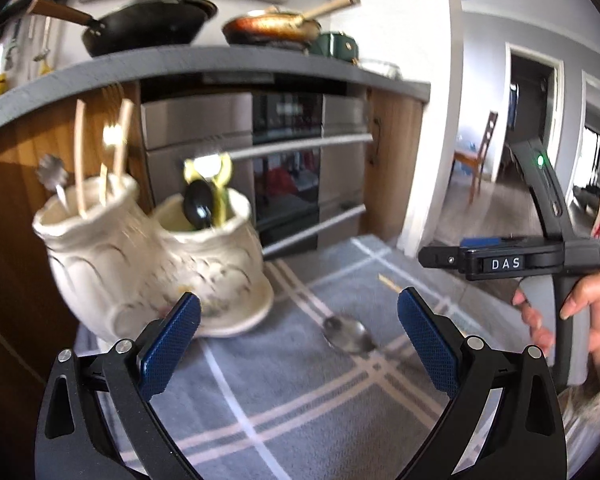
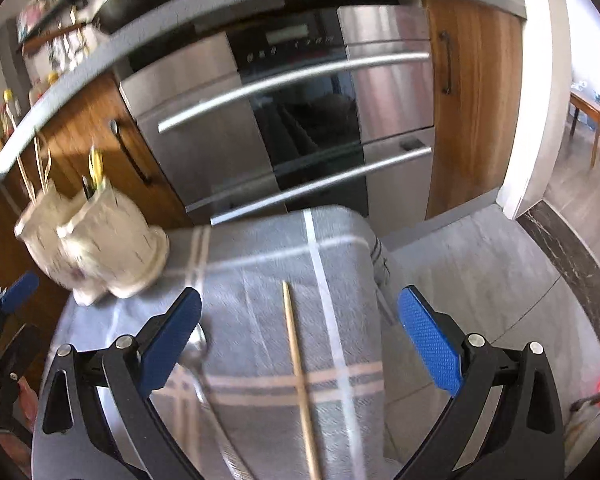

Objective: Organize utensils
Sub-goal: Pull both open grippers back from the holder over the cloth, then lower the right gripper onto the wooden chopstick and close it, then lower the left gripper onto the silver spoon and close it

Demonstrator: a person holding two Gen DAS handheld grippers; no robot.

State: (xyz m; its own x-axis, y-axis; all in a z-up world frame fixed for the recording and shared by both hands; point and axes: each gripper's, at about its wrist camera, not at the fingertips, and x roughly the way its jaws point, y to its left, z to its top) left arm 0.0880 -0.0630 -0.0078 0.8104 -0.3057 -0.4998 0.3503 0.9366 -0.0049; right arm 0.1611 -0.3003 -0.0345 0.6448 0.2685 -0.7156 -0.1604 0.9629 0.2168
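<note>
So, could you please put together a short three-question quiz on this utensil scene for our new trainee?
1. True or false: the right gripper is shut on the wooden chopstick.
2. Which utensil lies loose on the grey checked cloth between the fingers of the left gripper?
A. a fork
B. a metal spoon
C. a knife
3. Fill in: the black spoon stands in the ______ compartment of the cream ceramic holder, as the left wrist view shows it.

Key
1. False; its jaws stand open, with the chopstick lying on the cloth.
2. B
3. right
</note>
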